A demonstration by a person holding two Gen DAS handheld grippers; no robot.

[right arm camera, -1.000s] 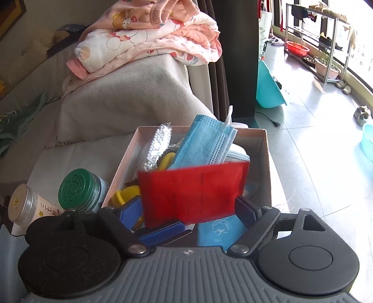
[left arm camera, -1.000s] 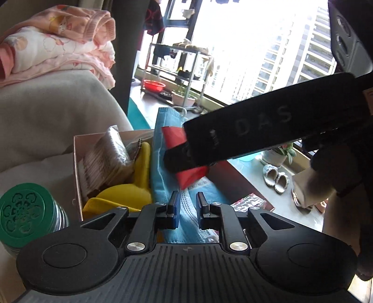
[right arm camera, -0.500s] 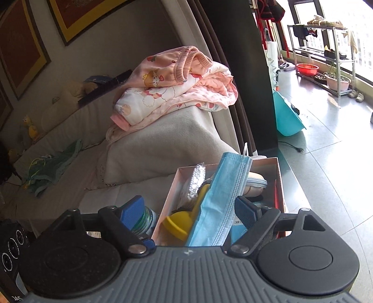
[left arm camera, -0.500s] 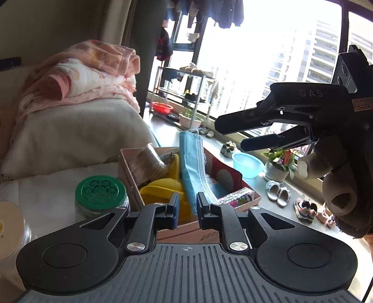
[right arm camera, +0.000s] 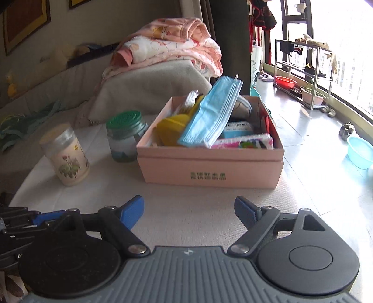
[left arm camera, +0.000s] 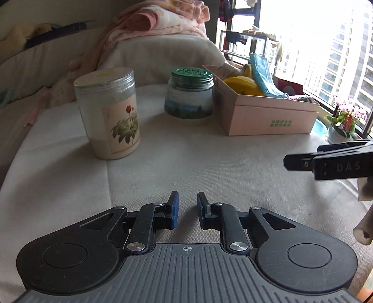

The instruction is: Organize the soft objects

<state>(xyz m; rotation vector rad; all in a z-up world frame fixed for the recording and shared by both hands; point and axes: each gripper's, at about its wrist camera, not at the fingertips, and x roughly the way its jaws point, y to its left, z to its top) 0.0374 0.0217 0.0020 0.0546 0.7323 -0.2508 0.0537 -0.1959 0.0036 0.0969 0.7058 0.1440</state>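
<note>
Blue masks [right arm camera: 211,114] — upright in box [right arm camera: 209,170]

Left hand-held gripper [left arm camera: 188,211] narrowly parted, just opening, empty; right hand-held gripper [right arm camera: 189,211] wide, empty.

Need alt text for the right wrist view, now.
The open, empty right claw hovers over a cloth-covered surface before a pink box holding blue face masks. Two jars stand to its left.

bright windows [right arm camera: 345,46], tiled floor [right arm camera: 310,149], metal rack [right arm camera: 303,70], framed pictures [right arm camera: 25,21] on wall.
</note>
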